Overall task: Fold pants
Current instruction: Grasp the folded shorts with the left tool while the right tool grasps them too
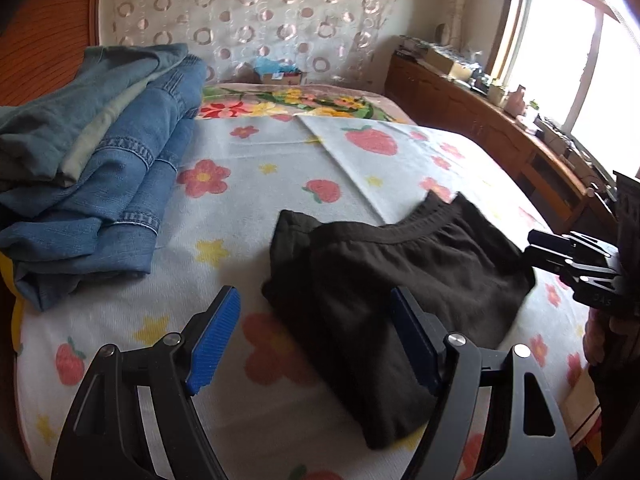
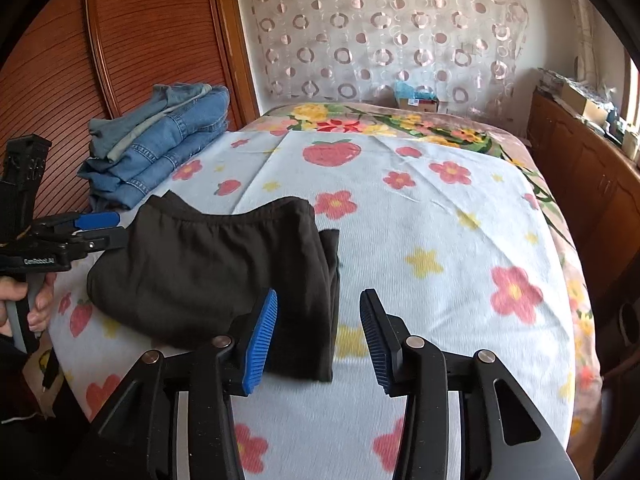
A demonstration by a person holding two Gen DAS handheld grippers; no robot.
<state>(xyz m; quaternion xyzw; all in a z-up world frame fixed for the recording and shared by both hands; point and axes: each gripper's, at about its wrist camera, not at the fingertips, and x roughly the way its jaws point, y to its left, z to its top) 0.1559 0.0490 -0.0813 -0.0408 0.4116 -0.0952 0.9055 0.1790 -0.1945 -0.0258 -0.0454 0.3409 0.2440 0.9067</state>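
Black pants (image 1: 384, 276) folded into a compact bundle on the flowered bed (image 1: 256, 184), waistband away. Left gripper (image 1: 316, 344) wide apart, right gripper (image 2: 318, 336) partly apart, both empty, flanking the near edge.

- Pants (image 2: 208, 264): plain black.
- Bedsheet (image 2: 440, 220): pale blue, pink flowers, red strawberries, yellow stars.
- Stacked jeans (image 2: 160, 148): blue denim.
- Gripper pads (image 2: 262, 340): blue, ribbed.
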